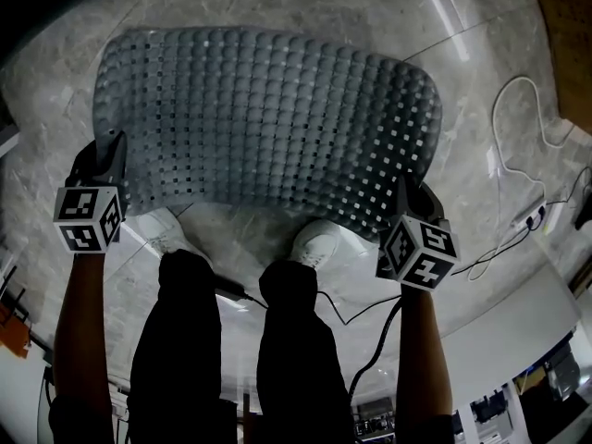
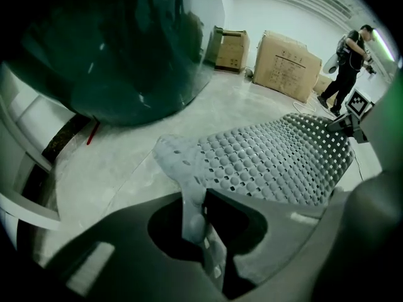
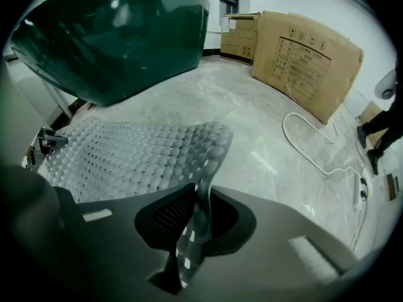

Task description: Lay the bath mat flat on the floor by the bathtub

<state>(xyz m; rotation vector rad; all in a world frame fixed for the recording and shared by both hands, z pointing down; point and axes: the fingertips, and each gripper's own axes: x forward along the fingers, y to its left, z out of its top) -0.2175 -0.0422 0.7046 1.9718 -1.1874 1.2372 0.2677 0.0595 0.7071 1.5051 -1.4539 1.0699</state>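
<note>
Two grippers hold the bath mat (image 1: pixel 268 128) by its near corners: the left gripper (image 1: pixel 109 153) is clamped on the left corner and the right gripper (image 1: pixel 412 191) on the right one. Each gripper view shows the mat's edge pinched upright between closed jaws, at the left gripper (image 2: pixel 200 222) and at the right gripper (image 3: pixel 192 222). From the head view the jaw tips themselves are hard to make out, dark against the mat's rim. The grey, bubbled, perforated mat (image 2: pixel 277 162) spreads away from the grippers over the pale marble floor (image 1: pixel 481 91), sagging a little between them. Whether its far edge already touches the floor cannot be told from any view. Its near edge covers the toes of the person's white shoes (image 1: pixel 319 243). A dark green bathtub (image 3: pixel 113 36) stands just beyond the mat (image 3: pixel 138 153), its upper part cut off by the frame in both gripper views; in the left gripper view it is a blurred dark mass (image 2: pixel 126 43). Cardboard boxes (image 3: pixel 308 55) stand farther back, and a white cable (image 1: pixel 518 128) loops on the floor to the right, well apart from the mat.
</note>
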